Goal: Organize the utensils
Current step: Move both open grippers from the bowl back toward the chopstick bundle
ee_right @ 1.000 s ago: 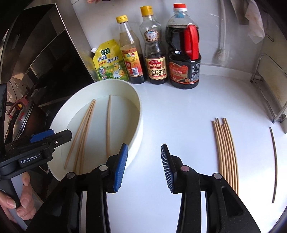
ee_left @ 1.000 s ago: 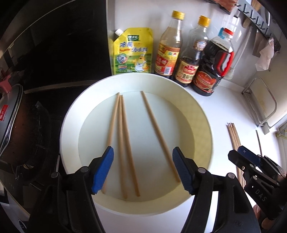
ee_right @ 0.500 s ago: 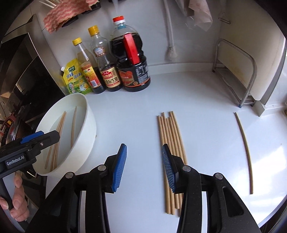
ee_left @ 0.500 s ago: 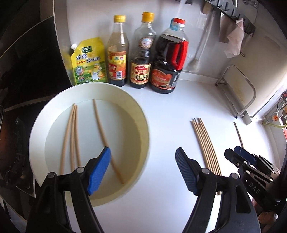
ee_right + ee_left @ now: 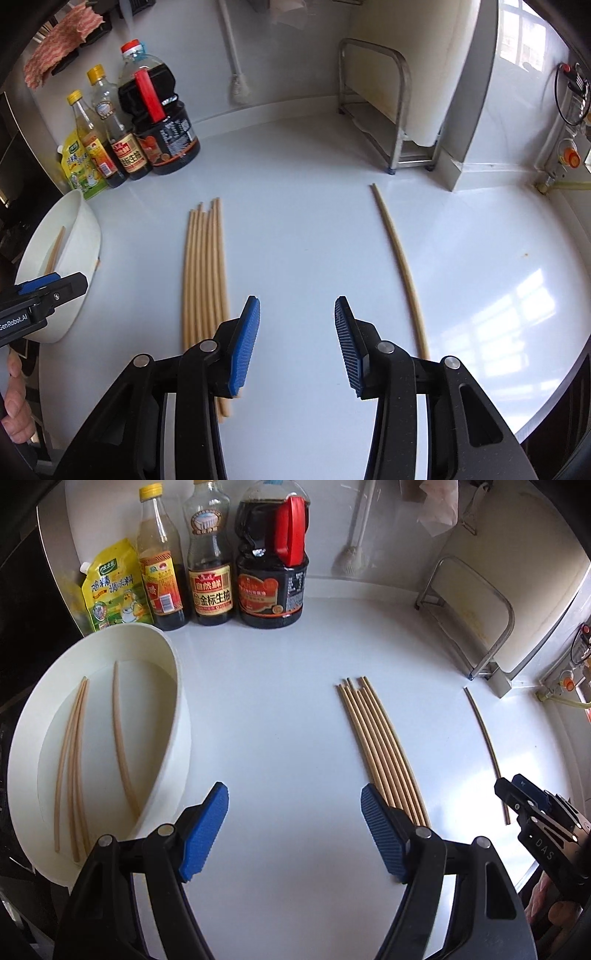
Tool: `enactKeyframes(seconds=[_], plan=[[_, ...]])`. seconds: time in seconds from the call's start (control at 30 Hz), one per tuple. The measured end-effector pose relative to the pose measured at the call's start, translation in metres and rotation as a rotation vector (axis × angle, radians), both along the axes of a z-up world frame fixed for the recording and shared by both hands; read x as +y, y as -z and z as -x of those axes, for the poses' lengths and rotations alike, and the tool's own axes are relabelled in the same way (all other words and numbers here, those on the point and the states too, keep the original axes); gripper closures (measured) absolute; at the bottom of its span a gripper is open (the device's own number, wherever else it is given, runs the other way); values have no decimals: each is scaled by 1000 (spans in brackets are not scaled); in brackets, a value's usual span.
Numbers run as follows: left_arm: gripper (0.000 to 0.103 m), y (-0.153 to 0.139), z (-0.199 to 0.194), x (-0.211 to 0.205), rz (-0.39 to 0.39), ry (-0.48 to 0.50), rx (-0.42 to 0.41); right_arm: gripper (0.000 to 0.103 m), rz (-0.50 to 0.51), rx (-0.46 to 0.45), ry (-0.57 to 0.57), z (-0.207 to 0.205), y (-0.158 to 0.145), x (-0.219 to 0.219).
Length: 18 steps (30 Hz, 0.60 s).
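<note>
A bundle of several wooden chopsticks [image 5: 380, 746] lies on the white counter; it also shows in the right wrist view [image 5: 203, 273]. One single chopstick [image 5: 485, 744] lies apart to the right, also in the right wrist view [image 5: 400, 269]. A white bowl [image 5: 177, 686] at the left holds three chopsticks [image 5: 74, 760]. My left gripper [image 5: 293, 830] is open and empty above bare counter between bowl and bundle. My right gripper [image 5: 297, 339] is open and empty between the bundle and the single chopstick.
Three sauce bottles [image 5: 210, 557] and a yellow pouch [image 5: 114, 587] stand at the back left wall. A metal rack with a cutting board [image 5: 391, 107] stands at the back right. The counter's front edge curves at the right [image 5: 554, 398]. A stove lies left of the bowl.
Both grippers have swung to the right, away from the bowl. The left now faces the counter beside the bundle; the right now sits between bundle and single chopstick. Both stayed open.
</note>
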<state>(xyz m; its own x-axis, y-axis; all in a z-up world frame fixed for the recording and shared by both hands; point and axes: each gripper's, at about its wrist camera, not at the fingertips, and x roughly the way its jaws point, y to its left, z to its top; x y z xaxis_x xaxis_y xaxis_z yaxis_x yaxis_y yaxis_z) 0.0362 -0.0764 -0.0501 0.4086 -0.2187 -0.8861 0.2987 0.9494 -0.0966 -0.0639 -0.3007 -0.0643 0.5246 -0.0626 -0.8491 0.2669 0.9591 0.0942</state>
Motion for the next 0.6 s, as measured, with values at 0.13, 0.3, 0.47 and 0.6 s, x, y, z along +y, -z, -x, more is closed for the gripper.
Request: enactKeyframes(seconds=[0.13,0.3,0.47,0.6], plan=[[30,18,2,-18,-17,-14,15,62,19,29,24,4,20,-28],[30,33,3,-36,-35,-23,15,62,13,48,26,1,37,-51],[30,46,2,-44,-51,-47,21,62,30,37,15,-5,41,-63],[30,56,1,-47,-63,-59,27,62,19,35,17,-10,46,-74]])
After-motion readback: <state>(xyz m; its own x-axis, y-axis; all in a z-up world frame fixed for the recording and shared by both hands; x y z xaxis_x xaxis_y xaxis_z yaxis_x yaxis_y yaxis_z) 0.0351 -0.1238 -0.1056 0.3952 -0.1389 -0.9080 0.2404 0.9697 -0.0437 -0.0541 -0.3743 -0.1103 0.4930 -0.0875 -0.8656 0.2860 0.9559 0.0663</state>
